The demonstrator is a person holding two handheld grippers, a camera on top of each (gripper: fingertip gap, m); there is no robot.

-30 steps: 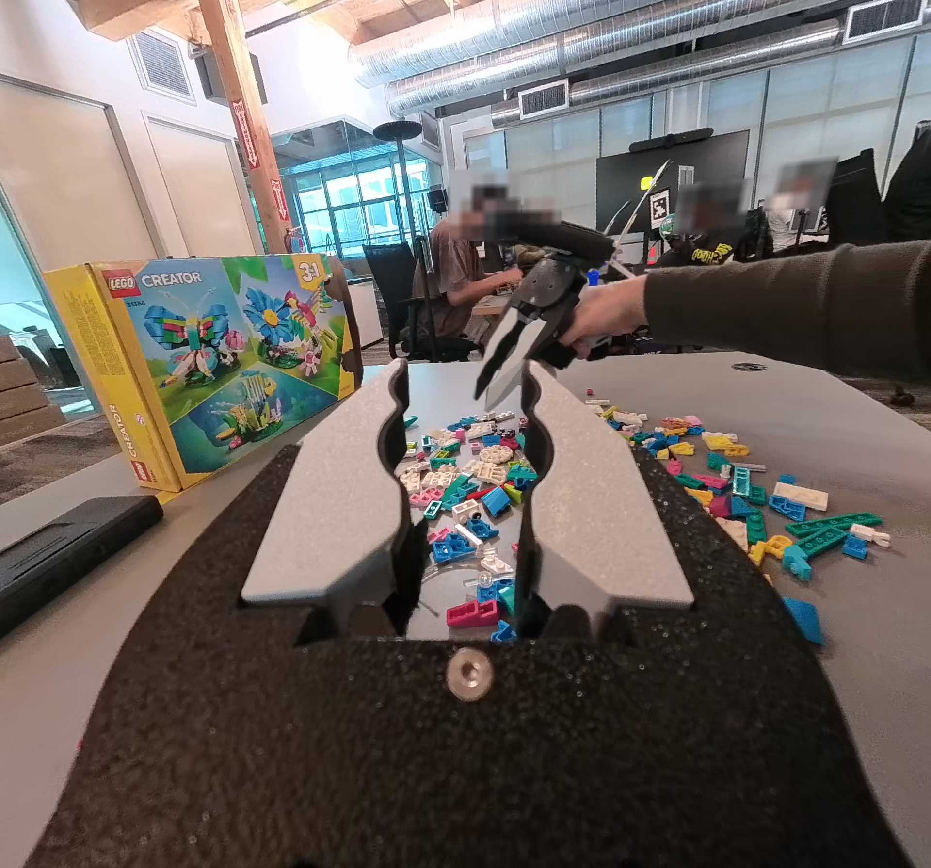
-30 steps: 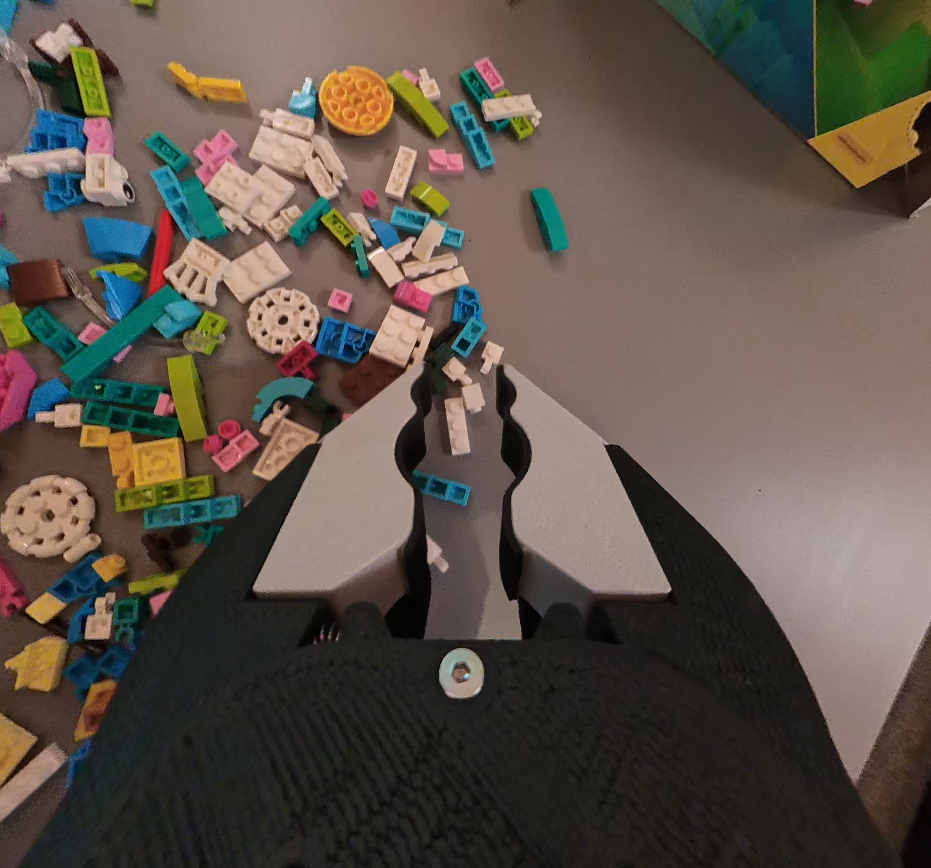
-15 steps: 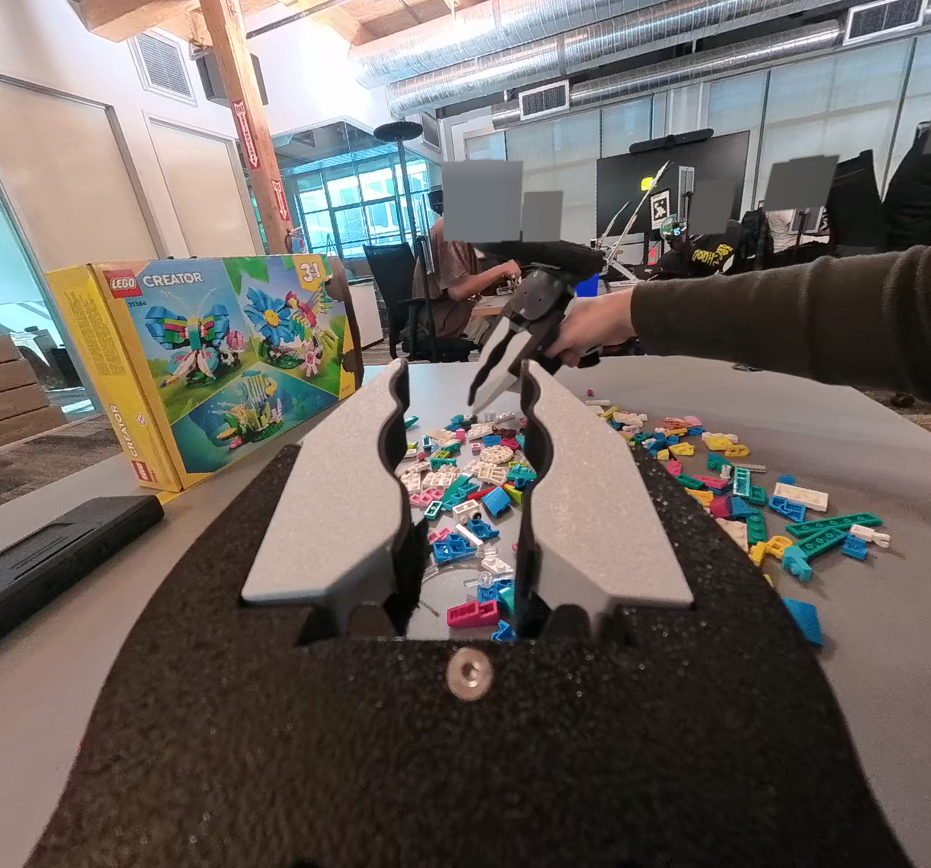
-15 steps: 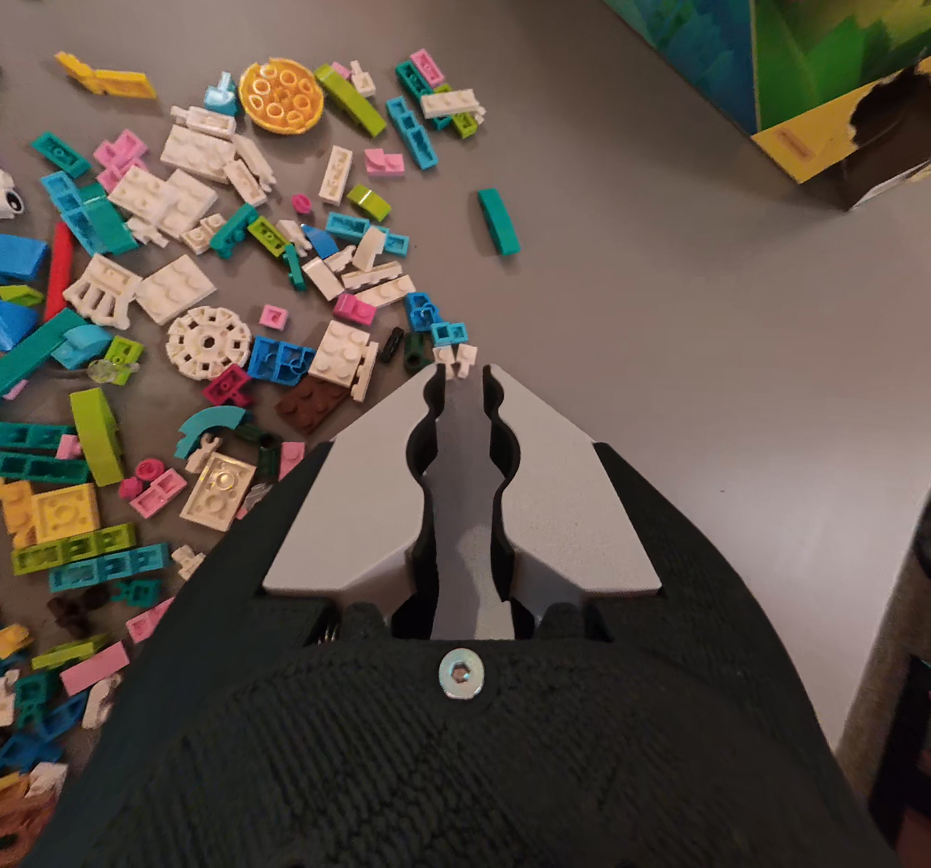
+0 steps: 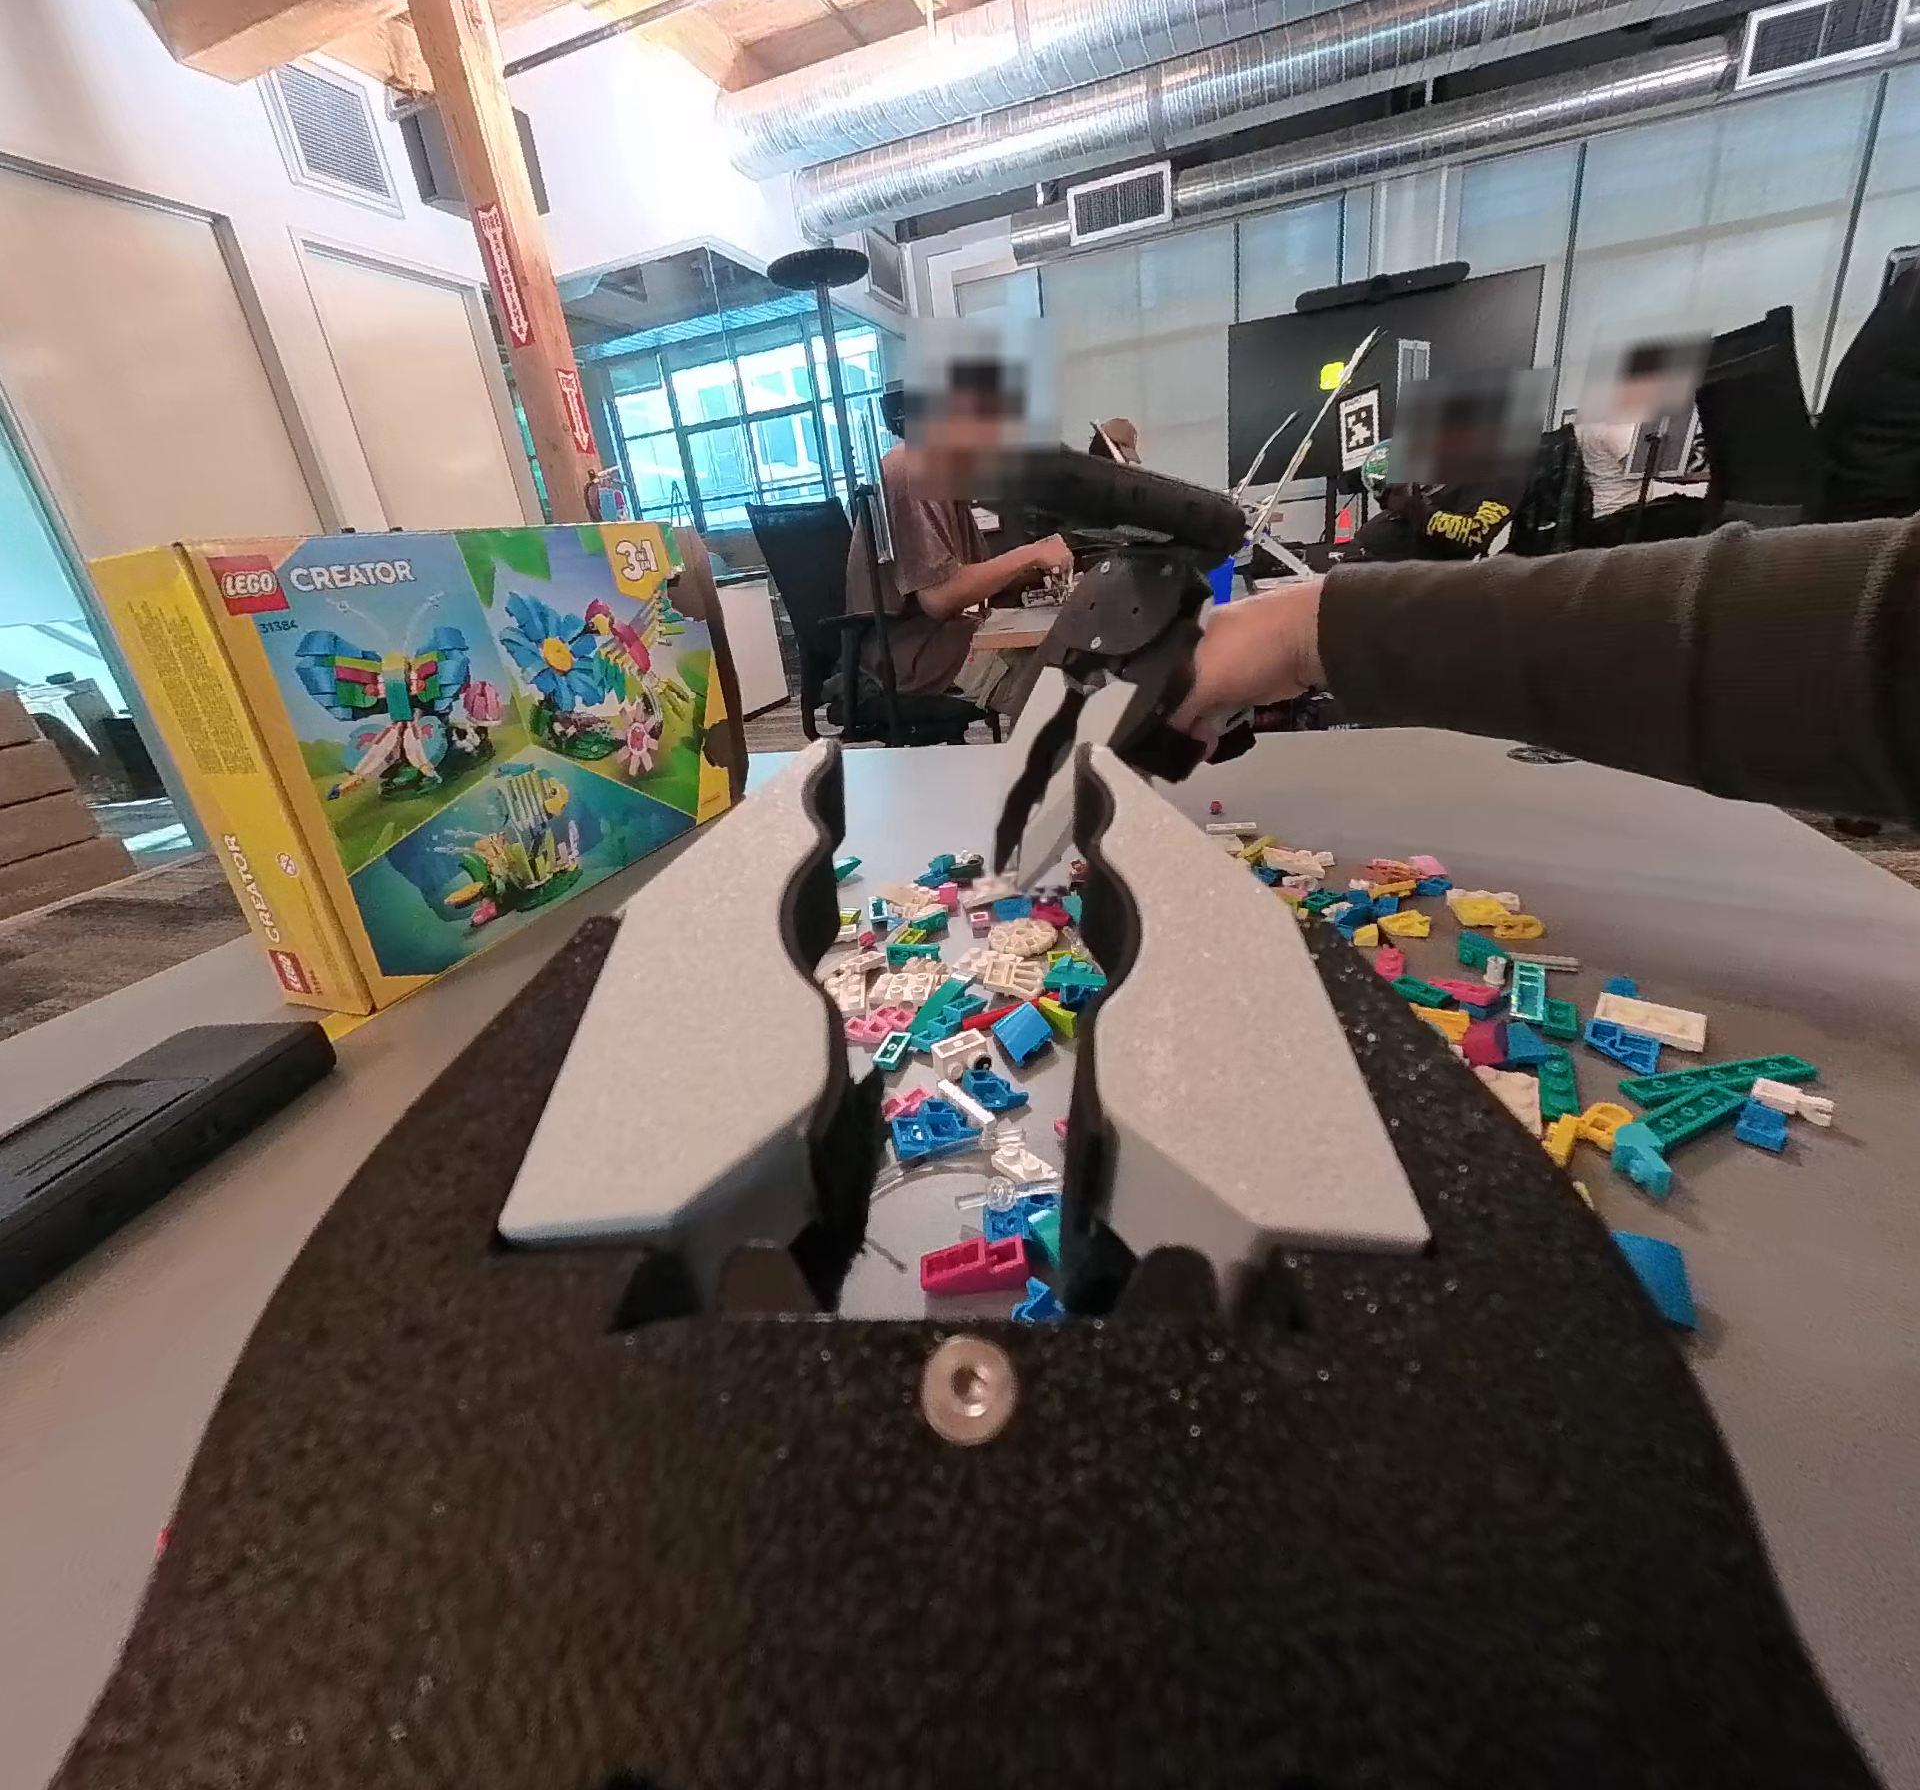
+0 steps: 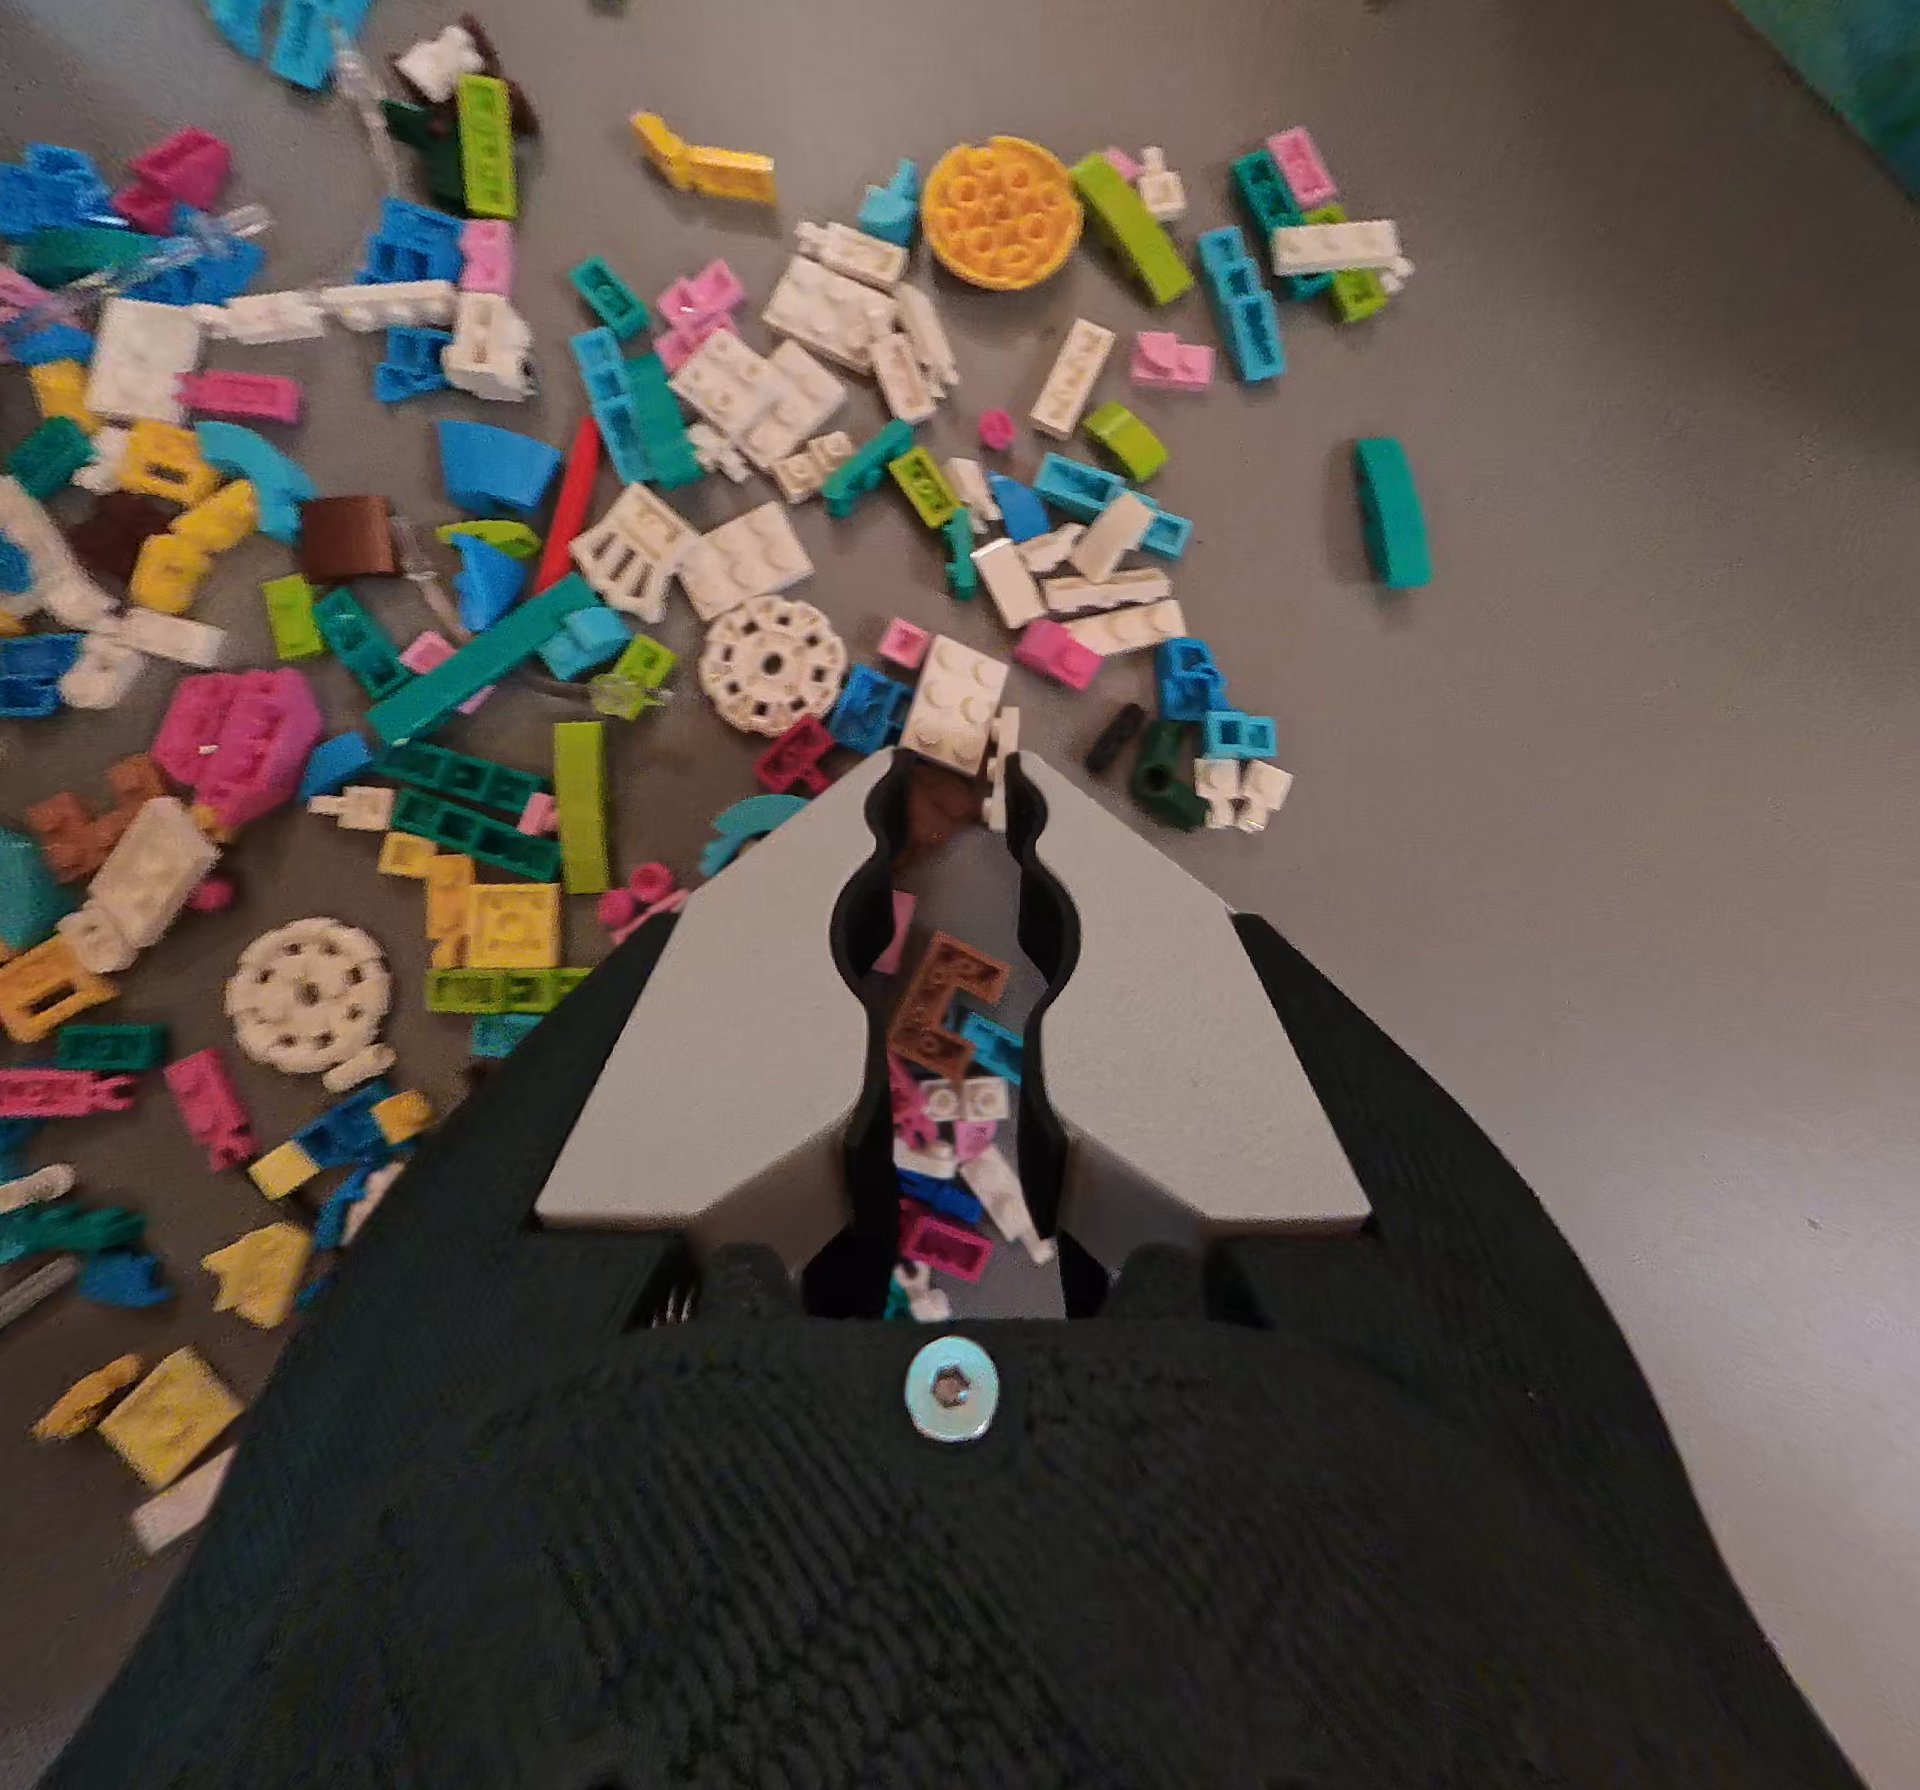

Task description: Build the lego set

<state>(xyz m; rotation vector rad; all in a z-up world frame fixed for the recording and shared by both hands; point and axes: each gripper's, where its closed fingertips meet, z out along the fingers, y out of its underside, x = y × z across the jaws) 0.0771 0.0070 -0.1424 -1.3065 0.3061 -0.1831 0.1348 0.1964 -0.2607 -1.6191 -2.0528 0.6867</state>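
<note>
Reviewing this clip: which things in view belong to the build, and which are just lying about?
Part of the job:
- scattered pile of small multicoloured plastic bricks
- white two-by-three studded plate at the right gripper tips
- left gripper, open, holding nothing
- grey table

Lying about:
- yellow cardboard set box, upright
- flat black case

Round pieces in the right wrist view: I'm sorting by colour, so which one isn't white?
The studded disc at the far edge of the pile is orange-yellow. The two spoked wheels, nearer the gripper, are both white.
</note>
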